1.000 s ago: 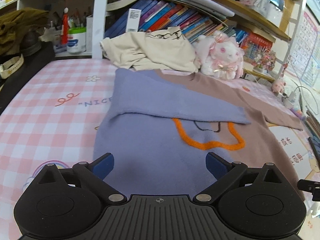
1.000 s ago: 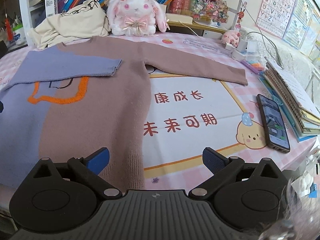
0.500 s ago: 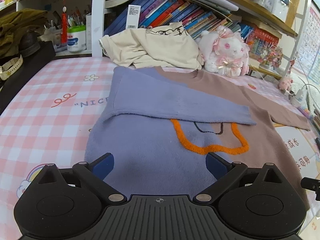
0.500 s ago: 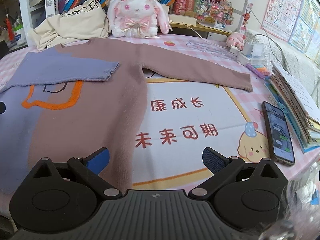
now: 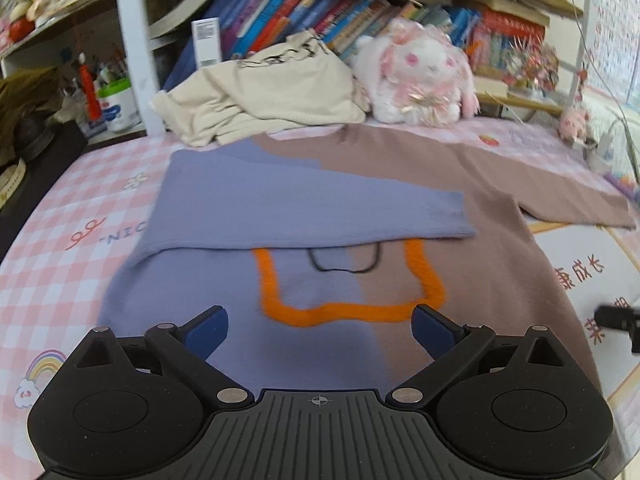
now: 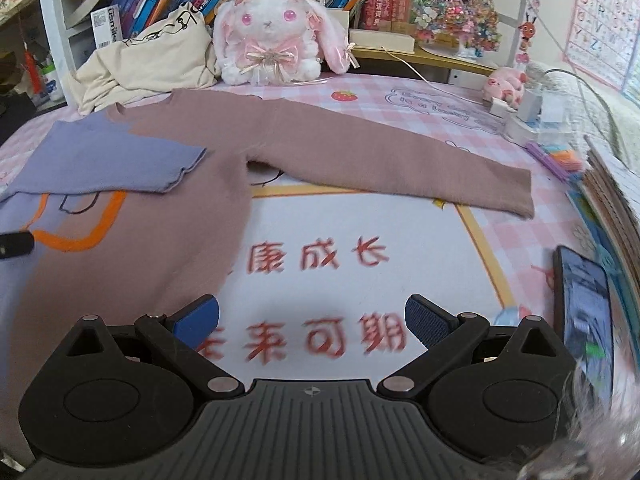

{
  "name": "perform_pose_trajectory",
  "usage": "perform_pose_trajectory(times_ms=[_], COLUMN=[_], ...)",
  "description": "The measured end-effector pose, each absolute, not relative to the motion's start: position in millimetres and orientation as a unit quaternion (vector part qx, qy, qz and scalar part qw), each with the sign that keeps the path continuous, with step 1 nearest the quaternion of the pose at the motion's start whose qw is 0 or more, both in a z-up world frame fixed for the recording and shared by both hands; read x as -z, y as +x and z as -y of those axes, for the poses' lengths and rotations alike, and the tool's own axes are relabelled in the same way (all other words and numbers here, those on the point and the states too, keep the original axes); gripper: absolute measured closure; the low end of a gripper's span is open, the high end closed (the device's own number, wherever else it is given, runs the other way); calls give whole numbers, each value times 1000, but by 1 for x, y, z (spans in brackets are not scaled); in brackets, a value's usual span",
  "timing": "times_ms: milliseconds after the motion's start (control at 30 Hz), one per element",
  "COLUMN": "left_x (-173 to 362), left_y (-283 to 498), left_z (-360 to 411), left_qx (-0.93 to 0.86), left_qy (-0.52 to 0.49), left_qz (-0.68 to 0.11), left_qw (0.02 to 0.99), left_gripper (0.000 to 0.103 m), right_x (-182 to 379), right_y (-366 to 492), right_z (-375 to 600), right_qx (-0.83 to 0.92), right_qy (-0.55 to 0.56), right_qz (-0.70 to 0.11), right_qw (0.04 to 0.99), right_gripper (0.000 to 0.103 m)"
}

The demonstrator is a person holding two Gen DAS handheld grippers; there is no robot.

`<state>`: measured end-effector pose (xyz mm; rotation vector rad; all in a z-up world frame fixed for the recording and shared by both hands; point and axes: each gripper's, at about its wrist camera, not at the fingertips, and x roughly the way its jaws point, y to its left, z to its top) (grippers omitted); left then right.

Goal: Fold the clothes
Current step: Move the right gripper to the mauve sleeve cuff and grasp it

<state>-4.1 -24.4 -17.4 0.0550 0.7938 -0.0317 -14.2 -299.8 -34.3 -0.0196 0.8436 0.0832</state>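
Now one sweater lies flat — one sleeve folded, one sleeve spread — both grippers, left gripper and right gripper, gape empty.

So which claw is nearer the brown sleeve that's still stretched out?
Right. The right claw hangs over the mat just short of the brown sleeve; the left claw is over the sweater's purple half, further away.

The sweater is half lavender-blue, half dusty brown, with an orange outline and a thin black line on its chest. The counter cover is pink-and-white checked, with red characters on a white panel. The plush rabbit is white with pink ears and bows. The heaped garment is cream.
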Motion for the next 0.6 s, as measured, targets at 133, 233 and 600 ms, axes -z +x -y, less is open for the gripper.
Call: perform_pose_trajectory(times_ms=[133,233,600], left_x=[17,18,19], left_y=[-4,-5,-9], left_z=[44,54,88], left_qx=[-6,-25,-73], left_qy=[20,5,-2], left_qz=[-389,-393,-405], left_qw=[921,919,911], left_gripper=[3,3,3], right_x=[38,41,42], right_y=[3,14,47], right_z=[324,343,409], right_qx=[-59,-67,-48], right_qy=[4,17,111], right_qz=[-412,-415,-415], right_qw=[909,907,901], right_gripper=[2,2,2])
